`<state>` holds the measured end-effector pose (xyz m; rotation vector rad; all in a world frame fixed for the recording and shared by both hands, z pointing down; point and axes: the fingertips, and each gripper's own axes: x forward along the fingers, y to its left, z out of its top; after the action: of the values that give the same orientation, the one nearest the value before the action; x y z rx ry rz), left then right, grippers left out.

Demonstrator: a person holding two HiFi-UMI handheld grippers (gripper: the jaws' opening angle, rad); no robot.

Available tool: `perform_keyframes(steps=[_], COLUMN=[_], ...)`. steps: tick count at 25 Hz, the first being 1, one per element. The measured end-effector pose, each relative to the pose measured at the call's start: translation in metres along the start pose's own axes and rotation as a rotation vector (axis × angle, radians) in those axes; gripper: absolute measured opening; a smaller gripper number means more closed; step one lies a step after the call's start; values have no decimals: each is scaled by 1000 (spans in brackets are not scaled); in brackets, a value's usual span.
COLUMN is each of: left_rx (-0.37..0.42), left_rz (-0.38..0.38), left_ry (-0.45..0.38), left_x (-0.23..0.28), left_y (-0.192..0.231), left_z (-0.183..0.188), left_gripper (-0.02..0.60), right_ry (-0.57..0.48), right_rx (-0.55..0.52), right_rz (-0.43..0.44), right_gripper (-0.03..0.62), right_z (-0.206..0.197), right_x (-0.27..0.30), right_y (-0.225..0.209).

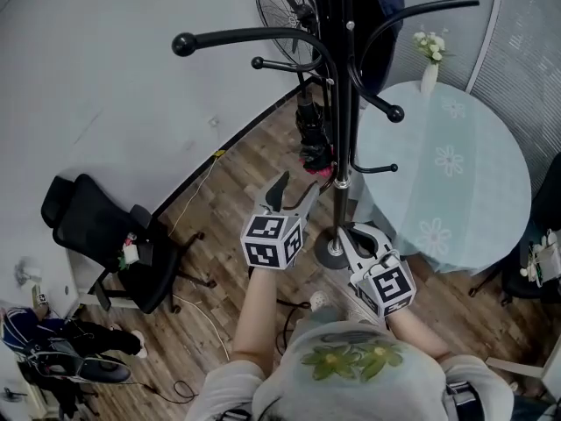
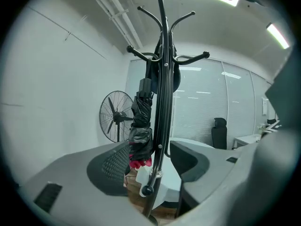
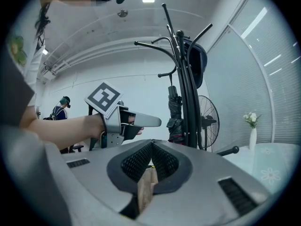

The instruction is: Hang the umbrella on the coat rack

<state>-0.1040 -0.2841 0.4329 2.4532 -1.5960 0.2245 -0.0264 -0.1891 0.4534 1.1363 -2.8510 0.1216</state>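
The black coat rack (image 1: 342, 103) stands ahead of me on the wood floor. A folded black umbrella (image 1: 314, 139) with a pink tip hangs from one of its hooks, close beside the pole. My left gripper (image 1: 294, 196) is open just short of the umbrella's lower end, with nothing between its pads. In the left gripper view the umbrella (image 2: 141, 126) and the pole (image 2: 163, 79) show beyond the gap of the left gripper (image 2: 149, 166). My right gripper (image 1: 346, 235) is shut and empty, low near the rack's base. In the right gripper view, the right gripper (image 3: 151, 147) faces the umbrella (image 3: 175, 114).
A round table (image 1: 465, 174) with a pale flowered cloth and a vase of flowers (image 1: 429, 60) stands right of the rack. A standing fan (image 1: 285, 7) is behind it. A black office chair (image 1: 105, 244) sits left, with cables on the floor.
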Motion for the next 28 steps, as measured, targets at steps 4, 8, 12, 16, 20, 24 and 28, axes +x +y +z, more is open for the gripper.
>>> perform_keyframes(steps=[4,8,12,16,20,24,28], left_rx=[-36,-50,-77,-91,-53,-48,-50], left_rz=[25,44,72,85,120,133,161], left_ry=[-60,-114,-155,-171,-173,-185,-192], left_x=[-36,-67,-96,-125,-149,-170,-186], left_y=[-23,-49,-70,-97,-113,-129,-138], left_z=[-14,-22,-29,-48,-58,-61,-64], left_gripper=[262,186,69,2,2,2,2], right_ry=[-23,-60,-96,-99,-112,-112,-118], right_rx=[-10,-19,-11,8,1,5,11], right_rz=[6,5,12,26,51,62,68], right_gripper=[-2,-2,-2,-3,-3,-3,-3], right_z=[-8,-7,-5,-9,-7,-10,-12], right_x=[-18,-37,-58,-77,-92,-111,-127], right_y=[13,21,27,41,60,74,82])
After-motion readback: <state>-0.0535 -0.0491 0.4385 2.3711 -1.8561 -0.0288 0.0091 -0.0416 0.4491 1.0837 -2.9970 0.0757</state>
